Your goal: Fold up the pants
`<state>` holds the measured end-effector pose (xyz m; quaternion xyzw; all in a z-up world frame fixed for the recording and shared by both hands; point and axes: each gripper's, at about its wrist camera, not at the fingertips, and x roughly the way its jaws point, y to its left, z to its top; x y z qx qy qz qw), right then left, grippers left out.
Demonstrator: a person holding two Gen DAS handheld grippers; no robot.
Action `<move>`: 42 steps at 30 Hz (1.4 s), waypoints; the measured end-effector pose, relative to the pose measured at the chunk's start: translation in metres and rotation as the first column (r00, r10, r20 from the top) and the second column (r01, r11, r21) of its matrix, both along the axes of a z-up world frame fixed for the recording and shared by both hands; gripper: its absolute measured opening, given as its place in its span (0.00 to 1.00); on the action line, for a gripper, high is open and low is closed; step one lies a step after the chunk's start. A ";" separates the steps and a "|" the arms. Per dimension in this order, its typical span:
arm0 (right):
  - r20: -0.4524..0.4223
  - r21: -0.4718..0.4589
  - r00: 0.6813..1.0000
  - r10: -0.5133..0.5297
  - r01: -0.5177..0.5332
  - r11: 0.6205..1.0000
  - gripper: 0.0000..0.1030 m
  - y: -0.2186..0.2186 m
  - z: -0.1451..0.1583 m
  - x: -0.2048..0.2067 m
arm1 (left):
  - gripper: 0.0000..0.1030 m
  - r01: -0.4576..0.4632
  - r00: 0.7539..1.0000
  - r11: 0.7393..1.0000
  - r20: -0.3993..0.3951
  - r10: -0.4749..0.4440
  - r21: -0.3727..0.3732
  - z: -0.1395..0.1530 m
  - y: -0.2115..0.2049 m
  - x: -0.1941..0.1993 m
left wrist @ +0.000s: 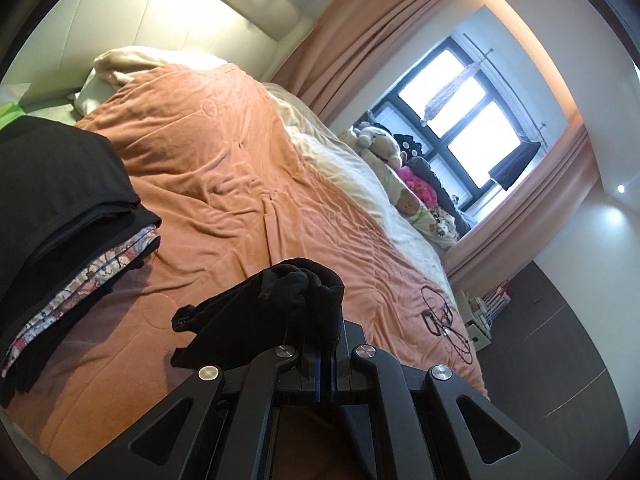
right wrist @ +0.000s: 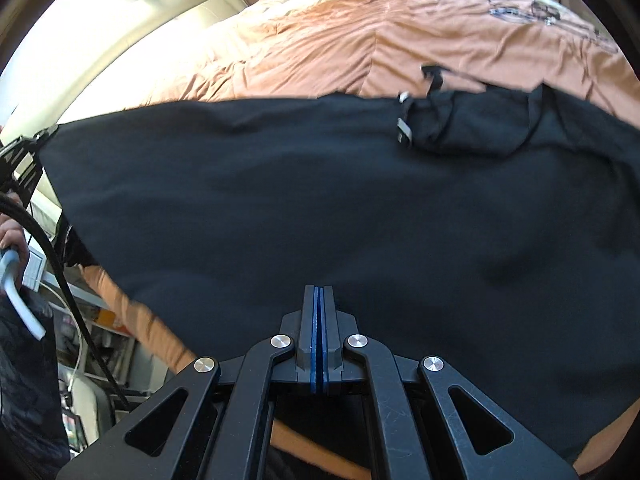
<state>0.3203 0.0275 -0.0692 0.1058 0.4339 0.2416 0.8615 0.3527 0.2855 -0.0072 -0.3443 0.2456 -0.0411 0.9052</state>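
Two wrist views over a bed covered by an orange blanket (left wrist: 224, 168). In the left wrist view, the left gripper (left wrist: 326, 344) has its jaws closed together, blue pads meeting, with a bunched corner of the black pants (left wrist: 288, 304) pinched at the fingertips and draped over them toward the left. Behind and to the left of it, a stack of folded clothes (left wrist: 68, 208) lies on the blanket: black garments on top, a patterned fabric showing at the stack's edge beneath them. A thin black cable (left wrist: 444, 316) lies in loops on the blanket near the bed's right edge. Farther back, a row of stuffed toys (left wrist: 384, 144) sits along the far side of the bed below a dark-framed window (left wrist: 460, 112), flanked by pink curtains (left wrist: 384, 28); a pale padded headboard (left wrist: 152, 20) closes the upper left. In the right wrist view, the right gripper (right wrist: 320, 292) is likewise closed, its pads pressed flat together, with the pants (right wrist: 320, 200) spread as a wide, taut black sheet directly ahead of and beneath the fingertips; whether cloth is caught between the pads cannot be told. The sheet's far left corner runs to the left gripper (right wrist: 28, 148) at the frame edge, where a hand (right wrist: 12, 236) is partly visible below. A pocket and drawstring (right wrist: 434, 78) show near the upper right edge of the cloth.
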 end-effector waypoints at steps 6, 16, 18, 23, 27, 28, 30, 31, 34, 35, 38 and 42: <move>-0.073 0.029 0.997 -0.002 0.004 1.000 0.00 0.003 -0.021 -0.002 | 0.02 0.007 1.000 1.000 -0.004 -0.007 0.000 -0.002 -0.004 0.002; -0.003 -0.041 0.999 -0.035 0.035 0.999 0.00 0.008 -0.009 -0.004 | 0.02 -0.018 0.999 1.000 -0.029 0.018 0.006 -0.014 0.004 -0.004; 0.012 -0.057 0.999 -0.046 0.047 0.997 0.00 0.010 -0.005 0.001 | 0.02 -0.019 0.999 1.000 -0.030 0.019 0.003 -0.017 0.005 -0.006; 0.035 -0.095 0.996 -0.079 0.082 0.992 0.00 0.013 -0.005 0.019 | 0.02 -0.026 0.999 1.000 -0.036 0.026 0.005 -0.022 0.006 -0.011; 0.044 -0.118 0.995 -0.090 0.095 0.989 0.00 0.018 -0.008 0.032 | 0.02 -0.033 0.999 0.999 -0.041 0.033 0.008 -0.026 0.008 -0.016; 0.040 -0.118 0.995 -0.091 0.096 0.988 0.00 0.019 -0.010 0.035 | 0.02 -0.035 0.999 0.999 -0.040 0.035 0.007 -0.026 0.008 -0.018; 0.031 -0.124 0.995 -0.095 0.099 0.987 0.00 0.022 -0.014 0.044 | 0.02 -0.041 0.998 0.999 -0.043 0.041 0.010 -0.029 0.009 -0.021; 0.029 -0.128 0.995 -0.099 0.102 0.987 0.00 0.022 -0.016 0.048 | 0.02 -0.043 0.998 0.999 -0.044 0.043 0.010 -0.030 0.009 -0.022; 0.020 -0.133 0.993 -0.114 0.115 0.984 0.00 0.024 -0.020 0.062 | 0.02 -0.048 0.997 0.999 -0.054 0.048 0.004 -0.035 0.011 -0.025; 0.012 -0.124 0.992 -0.123 0.123 0.985 0.00 0.024 -0.021 0.068 | 0.02 -0.050 0.997 0.999 -0.058 0.050 0.003 -0.037 0.012 -0.025; 0.002 -0.114 0.990 -0.139 0.139 0.984 0.00 0.024 -0.023 0.083 | 0.02 -0.057 0.996 0.998 -0.068 0.056 -0.001 -0.042 0.014 -0.027; 0.013 -0.130 0.987 -0.160 0.160 0.979 0.00 0.027 -0.022 0.104 | 0.02 -0.059 0.995 0.998 -0.075 0.059 -0.001 -0.046 0.014 -0.028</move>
